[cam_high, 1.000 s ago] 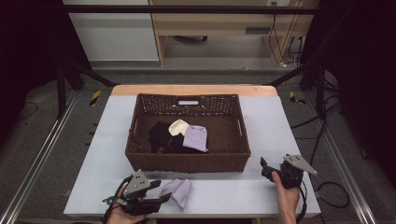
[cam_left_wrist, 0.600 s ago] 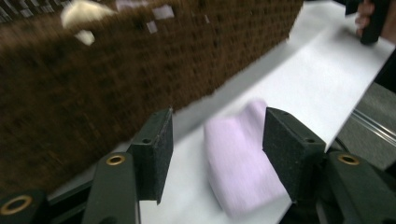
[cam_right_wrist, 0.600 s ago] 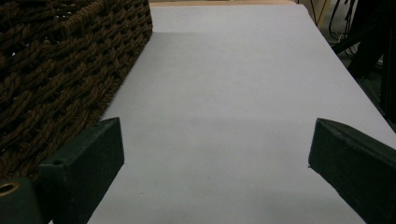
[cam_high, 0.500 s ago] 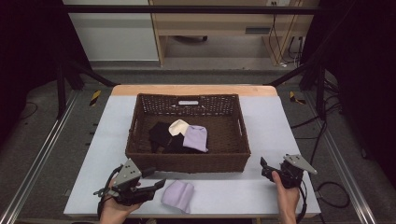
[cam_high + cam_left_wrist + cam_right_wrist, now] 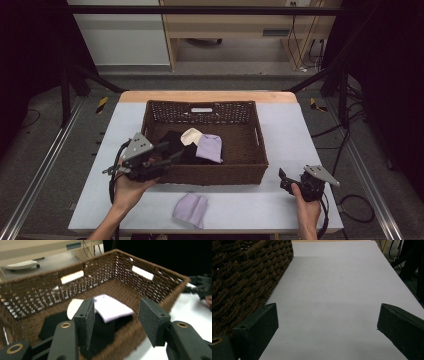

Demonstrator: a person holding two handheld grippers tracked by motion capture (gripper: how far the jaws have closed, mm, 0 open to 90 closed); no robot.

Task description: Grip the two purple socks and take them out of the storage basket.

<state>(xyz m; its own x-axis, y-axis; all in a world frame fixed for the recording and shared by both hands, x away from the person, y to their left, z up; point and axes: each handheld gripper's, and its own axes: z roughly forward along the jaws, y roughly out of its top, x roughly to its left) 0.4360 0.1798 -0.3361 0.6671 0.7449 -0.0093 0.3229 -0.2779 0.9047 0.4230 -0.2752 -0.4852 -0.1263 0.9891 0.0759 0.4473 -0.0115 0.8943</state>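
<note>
Nearest the person, a folded lilac cloth [image 5: 191,209] lies flat on the table [image 5: 280,130] at about 6 o'clock, just in front of the basket's near wall and apart from both tools. The left tool [image 5: 165,152], held in the left hand [image 5: 129,186] at about 8 o'clock, hangs over the near left corner of the wicker basket [image 5: 212,175] and points in over its rim. Its jaws have just been closing a little yet stand apart, with nothing pressed between the pads [image 5: 86,321]; in the left gripper view the basket's contents show through the gap. The right tool [image 5: 284,180], in the right hand [image 5: 306,207] at about 4 o'clock, sits low over the table just beside the basket's near right corner. Its jaws are spread wide, and the right gripper view shows bare table [image 5: 342,290] between them, with the woven wall [image 5: 244,277] at its left. Farther off, inside the basket, a second lilac cloth [image 5: 210,148] lies near the middle, touching a cream cloth [image 5: 190,136] at its 10 o'clock; both rest on dark cloths [image 5: 172,142] toward the left. The far wall has a handle slot [image 5: 201,109].
</note>
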